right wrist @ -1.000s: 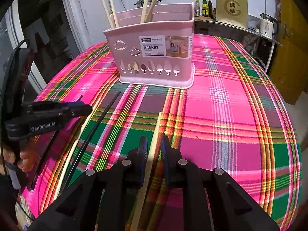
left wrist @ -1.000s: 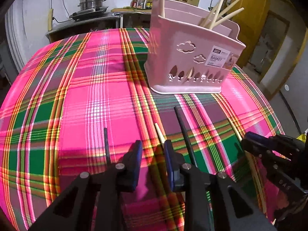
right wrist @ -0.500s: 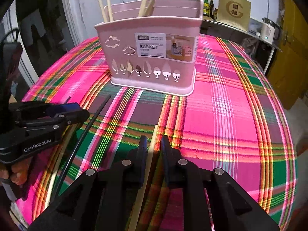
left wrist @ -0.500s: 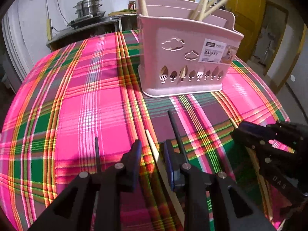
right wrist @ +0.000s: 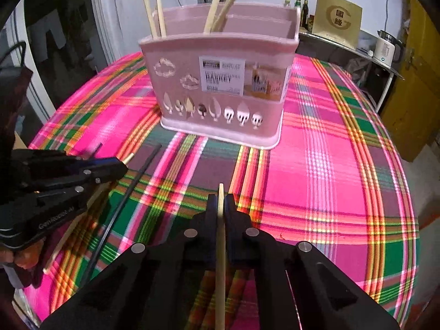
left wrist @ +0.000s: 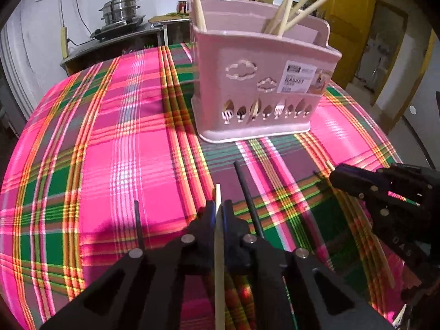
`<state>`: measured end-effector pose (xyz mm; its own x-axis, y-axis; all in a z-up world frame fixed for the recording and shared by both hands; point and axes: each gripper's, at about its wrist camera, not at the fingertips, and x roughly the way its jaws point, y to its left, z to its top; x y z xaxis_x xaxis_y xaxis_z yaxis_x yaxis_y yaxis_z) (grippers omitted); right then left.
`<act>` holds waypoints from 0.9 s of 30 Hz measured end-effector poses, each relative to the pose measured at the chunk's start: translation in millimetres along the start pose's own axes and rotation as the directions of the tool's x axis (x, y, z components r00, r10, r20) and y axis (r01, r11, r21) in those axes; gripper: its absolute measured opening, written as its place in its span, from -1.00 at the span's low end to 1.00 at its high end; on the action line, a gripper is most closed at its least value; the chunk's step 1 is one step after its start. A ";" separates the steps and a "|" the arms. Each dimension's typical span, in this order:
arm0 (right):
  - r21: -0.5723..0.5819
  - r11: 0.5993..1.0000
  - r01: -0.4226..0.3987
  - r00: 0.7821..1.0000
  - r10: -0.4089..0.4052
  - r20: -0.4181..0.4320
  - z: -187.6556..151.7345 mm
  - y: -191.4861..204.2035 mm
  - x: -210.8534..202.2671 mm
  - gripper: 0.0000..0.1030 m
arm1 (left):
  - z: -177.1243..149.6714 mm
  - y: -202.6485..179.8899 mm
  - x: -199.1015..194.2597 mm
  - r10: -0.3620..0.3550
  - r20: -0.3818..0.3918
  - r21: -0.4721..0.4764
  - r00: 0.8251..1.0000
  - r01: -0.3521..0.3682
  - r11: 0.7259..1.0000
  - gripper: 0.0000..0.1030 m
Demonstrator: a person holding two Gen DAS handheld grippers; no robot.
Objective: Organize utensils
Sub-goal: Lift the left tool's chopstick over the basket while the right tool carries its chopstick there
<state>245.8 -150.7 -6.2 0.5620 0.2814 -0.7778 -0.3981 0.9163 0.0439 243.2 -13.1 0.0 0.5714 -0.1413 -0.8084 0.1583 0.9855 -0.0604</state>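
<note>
A pink utensil basket (left wrist: pixel 261 82) (right wrist: pixel 225 88) stands on the plaid tablecloth with several wooden chopsticks (left wrist: pixel 291 11) upright in it. My left gripper (left wrist: pixel 217 211) is shut on a wooden chopstick (left wrist: pixel 218 261), lifted above the cloth. My right gripper (right wrist: pixel 220 203) is shut on another wooden chopstick (right wrist: pixel 220 247). Each gripper shows in the other's view, the right one (left wrist: pixel 338 177) and the left one (right wrist: pixel 118 166). A black chopstick (left wrist: pixel 247 195) (right wrist: pixel 121 206) lies on the cloth between them. Another black chopstick (left wrist: pixel 138 225) lies left of my left gripper.
The round table (left wrist: pixel 110 137) drops off at its edges. A counter with a steel steamer pot (left wrist: pixel 121 13) and bottles stands behind it. A yellow door (left wrist: pixel 349 22) is at the right. A kettle (right wrist: pixel 386 46) sits on a shelf.
Both grippers have closed on their wooden chopsticks and lifted them, moving closer to the basket.
</note>
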 end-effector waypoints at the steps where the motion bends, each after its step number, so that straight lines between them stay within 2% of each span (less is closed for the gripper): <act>1: 0.003 1.000 -0.005 1.000 0.005 0.009 1.5 -0.1 -3.4 -0.90 | 2.4 0.9 -3.1 -0.006 0.007 -0.001 1.000 0.006 1.000 -0.88; 6: 0.017 0.999 -0.038 0.995 0.036 0.088 15.8 -0.8 -32.6 -0.90 | 17.0 2.1 -32.5 -0.019 0.063 0.001 0.998 0.019 1.000 -0.88; 9: 0.028 0.997 -0.068 0.987 0.063 0.149 25.6 -2.5 -54.1 -0.90 | 25.5 3.8 -52.3 -0.022 0.103 0.001 0.994 0.022 1.000 -0.88; 16: 0.028 0.996 -0.081 0.968 0.071 0.241 41.1 2.4 -90.1 -0.90 | 42.6 9.1 -95.2 -0.034 0.191 0.004 0.981 0.034 0.999 -0.88; 22: 0.011 0.997 -0.078 0.954 0.072 0.292 46.4 6.0 -112.6 -0.90 | 47.1 9.6 -122.4 -0.048 0.249 0.015 0.967 0.045 0.999 -0.88; 27: 0.003 0.997 -0.074 0.949 0.069 0.308 46.9 7.3 -122.0 -0.90 | 47.0 6.6 -132.3 -0.054 0.265 0.026 0.963 0.049 0.998 -0.88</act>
<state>208.3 -165.0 118.5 0.7288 0.4184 -0.5421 -0.4366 0.8938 0.1028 206.5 7.7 134.1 0.7552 -0.2139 -0.6196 0.2067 0.9747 -0.0846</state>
